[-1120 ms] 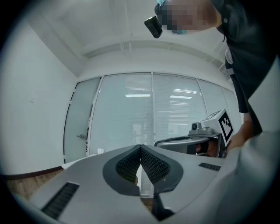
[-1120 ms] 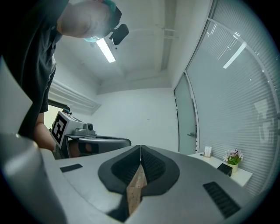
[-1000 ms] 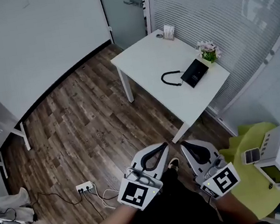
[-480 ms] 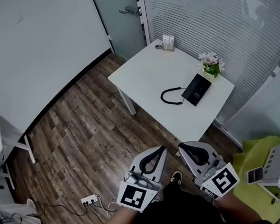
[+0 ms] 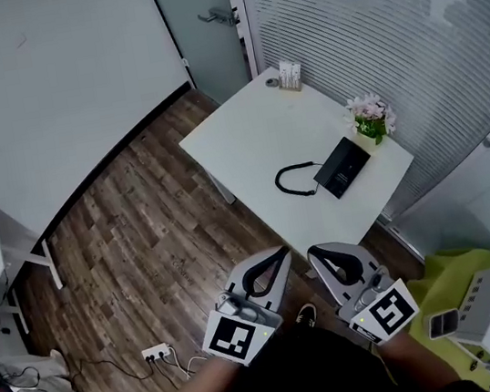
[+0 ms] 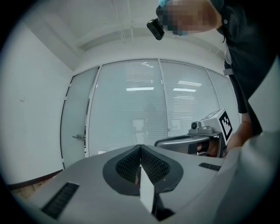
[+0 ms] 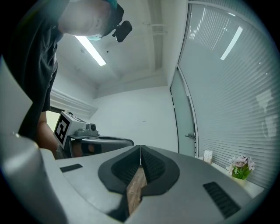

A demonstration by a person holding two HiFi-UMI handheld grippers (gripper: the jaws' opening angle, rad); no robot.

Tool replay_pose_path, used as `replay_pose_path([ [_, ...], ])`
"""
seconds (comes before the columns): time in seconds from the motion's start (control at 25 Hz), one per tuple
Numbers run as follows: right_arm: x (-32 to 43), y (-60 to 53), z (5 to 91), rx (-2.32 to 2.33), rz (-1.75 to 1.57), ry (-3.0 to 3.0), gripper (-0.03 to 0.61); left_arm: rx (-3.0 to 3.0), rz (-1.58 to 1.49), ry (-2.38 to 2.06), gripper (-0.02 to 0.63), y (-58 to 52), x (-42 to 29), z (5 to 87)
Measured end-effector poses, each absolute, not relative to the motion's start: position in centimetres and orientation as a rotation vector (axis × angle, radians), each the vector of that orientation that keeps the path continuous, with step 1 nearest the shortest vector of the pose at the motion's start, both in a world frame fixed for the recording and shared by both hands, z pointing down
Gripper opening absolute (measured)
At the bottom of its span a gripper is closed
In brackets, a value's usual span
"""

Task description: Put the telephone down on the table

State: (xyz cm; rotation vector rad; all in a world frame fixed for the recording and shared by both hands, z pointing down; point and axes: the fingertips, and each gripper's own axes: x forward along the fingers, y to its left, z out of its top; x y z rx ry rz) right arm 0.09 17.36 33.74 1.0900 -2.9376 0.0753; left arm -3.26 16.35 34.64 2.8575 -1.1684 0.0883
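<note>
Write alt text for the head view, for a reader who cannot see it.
Seen from above, the left gripper and the right gripper, both shut and empty, are held over a wooden floor. Ahead stands a white table bearing a black telephone, its cord and a small potted flower.

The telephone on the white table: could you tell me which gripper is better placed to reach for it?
Probably the right. The right gripper sits more directly below the telephone in the head view; the left gripper is further to its left. Both are shut, empty and short of the table.
</note>
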Motion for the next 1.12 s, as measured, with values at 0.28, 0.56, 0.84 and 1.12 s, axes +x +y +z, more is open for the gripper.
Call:
replay_pose_path([
  [0.28,-0.7,12.8,34.5,1.131,0.063,-2.900,0.023,2.912,0.074,-1.086,0.009,11.8,-3.1,35.4],
  [0.56,-2.9,7.1,36.0,1.309,0.086,-2.771,0.023,2.946,0.050,-0.887,0.009,5.9,-5.5,36.3],
  [0.84,-6.4,1.1,36.2,1.518,0.134,-2.646,0.023,3.009,0.073,-0.626,0.009,-0.2,-8.9,36.7],
  [1.12,-8.8,-2.5,37.1,1.745,0.186,-2.521,0.023,3.042,0.074,-0.420,0.009,-4.3,-11.5,37.3],
])
